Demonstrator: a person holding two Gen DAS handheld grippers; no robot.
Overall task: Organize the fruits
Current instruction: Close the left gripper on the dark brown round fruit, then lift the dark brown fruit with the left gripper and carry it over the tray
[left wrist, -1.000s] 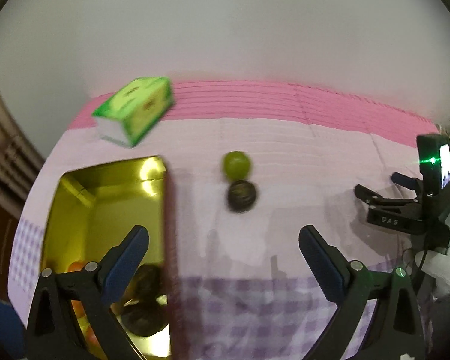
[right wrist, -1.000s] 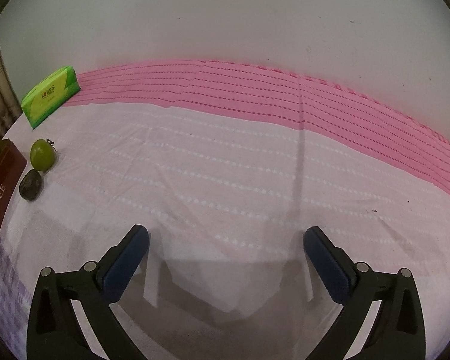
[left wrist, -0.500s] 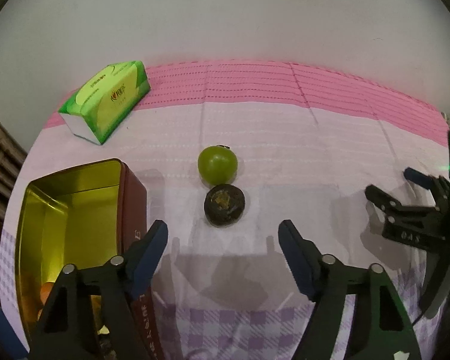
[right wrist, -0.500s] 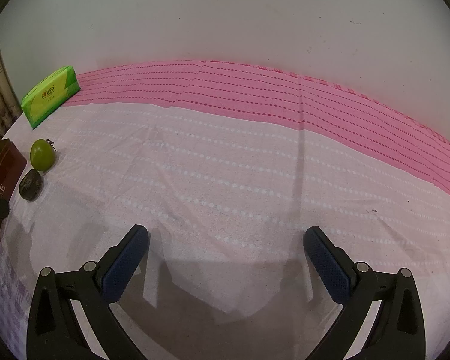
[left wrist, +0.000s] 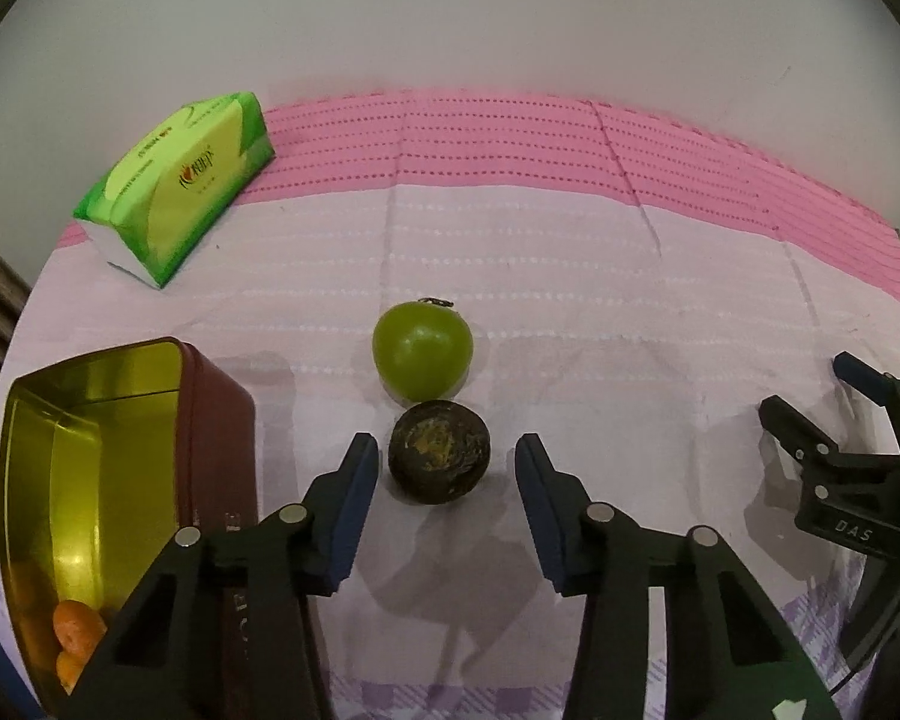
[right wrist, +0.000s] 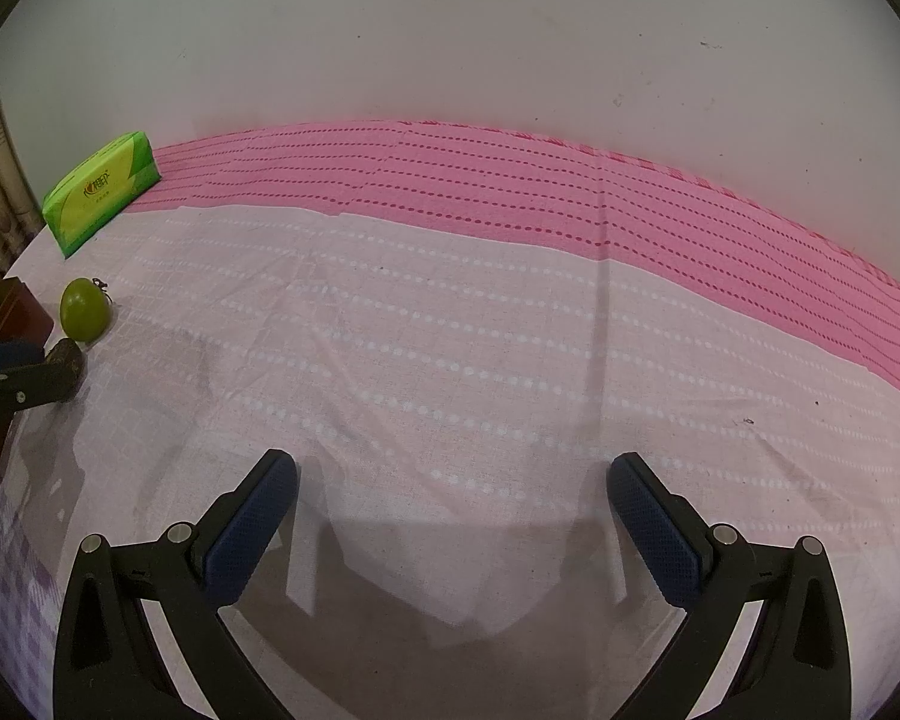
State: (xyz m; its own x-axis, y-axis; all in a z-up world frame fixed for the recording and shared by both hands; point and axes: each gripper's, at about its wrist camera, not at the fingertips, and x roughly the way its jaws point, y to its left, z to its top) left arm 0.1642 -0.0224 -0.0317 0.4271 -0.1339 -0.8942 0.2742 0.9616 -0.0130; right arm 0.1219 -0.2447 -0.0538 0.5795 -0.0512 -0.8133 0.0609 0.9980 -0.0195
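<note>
A dark brown round fruit [left wrist: 439, 450] lies on the pale cloth, with a green fruit [left wrist: 422, 349] touching it just behind. My left gripper [left wrist: 444, 462] straddles the dark fruit; its jaws are closing, and a thin gap shows on each side between pad and fruit. To the left stands an open red-brown tin [left wrist: 210, 420] with a gold inside and orange fruits [left wrist: 78, 630] at its bottom. My right gripper [right wrist: 453, 468] hovers open above bare cloth, nothing between its fingers. In the right wrist view the left gripper's finger [right wrist: 24, 378] partly covers the dark fruit [right wrist: 69, 354].
A green tissue pack [left wrist: 180, 186] lies at the back left near the wall. A pink striped band of cloth [right wrist: 510, 192] runs along the wall. The right gripper [left wrist: 840, 420] shows at the right edge of the left wrist view.
My left gripper has moved forward and down from over the tin to the dark fruit, and its jaws have narrowed around it. The right gripper has stayed put.
</note>
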